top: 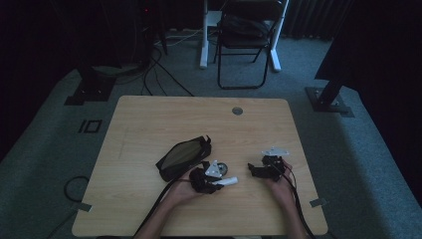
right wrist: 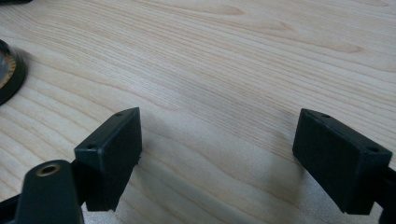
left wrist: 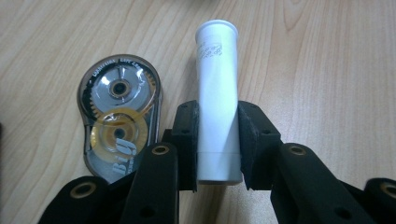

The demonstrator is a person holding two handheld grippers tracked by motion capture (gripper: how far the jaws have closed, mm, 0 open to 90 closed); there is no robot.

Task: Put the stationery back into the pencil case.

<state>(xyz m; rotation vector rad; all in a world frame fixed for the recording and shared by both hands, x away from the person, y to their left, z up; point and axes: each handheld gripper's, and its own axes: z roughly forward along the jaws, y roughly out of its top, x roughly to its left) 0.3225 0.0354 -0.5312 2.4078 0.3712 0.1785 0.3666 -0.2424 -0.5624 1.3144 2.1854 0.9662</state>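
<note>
Dim room, light wooden table [top: 149, 124] with a dark pouch [top: 183, 156] on it. From above, left gripper [top: 219, 183] holds a white tube [top: 227, 181]; right gripper [top: 255, 172] sits nearby. Left gripper view: jaws pinch the tube, correction tape dispenser [left wrist: 119, 119] just beside. Right gripper view: jaws spread wide over bare wood.

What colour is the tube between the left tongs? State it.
White, with faint grey print; the tube shows best in the left gripper view.
</note>
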